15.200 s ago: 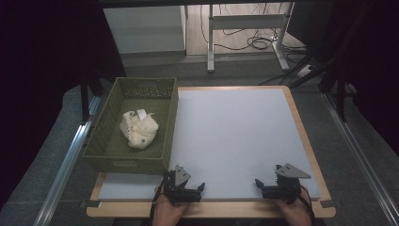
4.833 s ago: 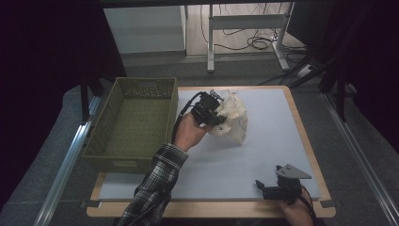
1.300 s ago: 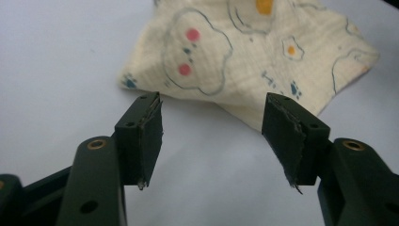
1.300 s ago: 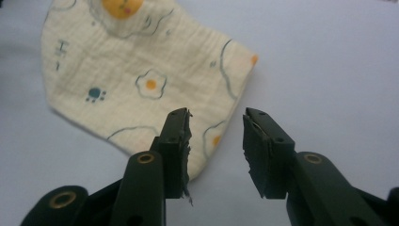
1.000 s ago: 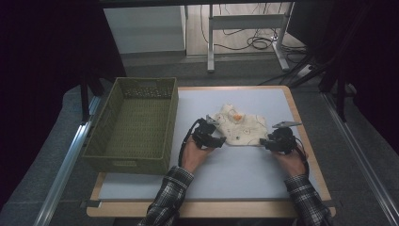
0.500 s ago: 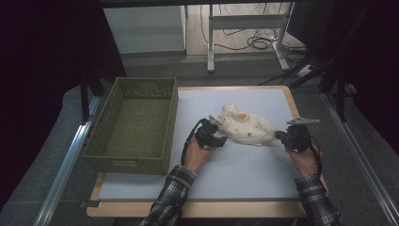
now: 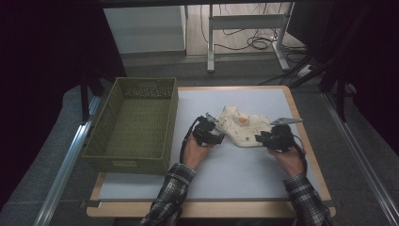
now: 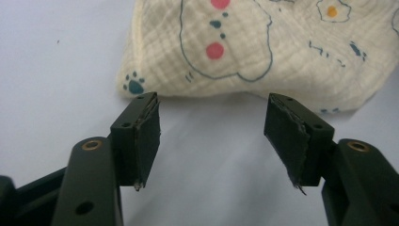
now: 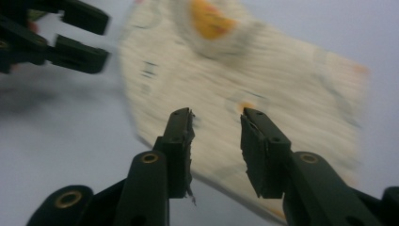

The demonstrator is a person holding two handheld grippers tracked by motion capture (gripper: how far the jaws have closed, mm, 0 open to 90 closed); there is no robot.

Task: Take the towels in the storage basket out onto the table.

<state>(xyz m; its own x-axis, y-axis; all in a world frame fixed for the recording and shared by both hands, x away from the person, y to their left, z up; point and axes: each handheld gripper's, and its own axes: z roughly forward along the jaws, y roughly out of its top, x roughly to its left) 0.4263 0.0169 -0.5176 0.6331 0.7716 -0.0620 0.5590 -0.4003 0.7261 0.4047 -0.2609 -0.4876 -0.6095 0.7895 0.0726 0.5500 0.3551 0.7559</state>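
On your far left sits a green woven basket (image 7: 134, 123), a long box shape with rough, bumpy walls. It stands on the white table top (image 7: 235, 174), which is smooth and flat with a wooden edge.

Next comes your left gripper (image 7: 210, 133), just beside the basket and right at the left edge of the cloth (image 7: 242, 127). In the left gripper view its two black jaws stand wide apart with nothing between them. The flat pads (image 8: 149, 136) look worn and frayed at the edges. The cloth (image 8: 263, 47) lies just past the tips, not touching them.

The cloth is in the middle of the table, between your two grippers. It is soft, cream-coloured and crinkly, with a little square weave. It has blue outlines, pink dots, a blue paw print and fried-egg pictures on it. It lies in a rumpled, bumpy heap, not flat.

On the right is your right gripper (image 7: 272, 138), at the right edge of the cloth. In the right gripper view its jaws are partly apart, over the cloth (image 9: 263, 84). That view is blurry, so you cannot tell if they touch the cloth.
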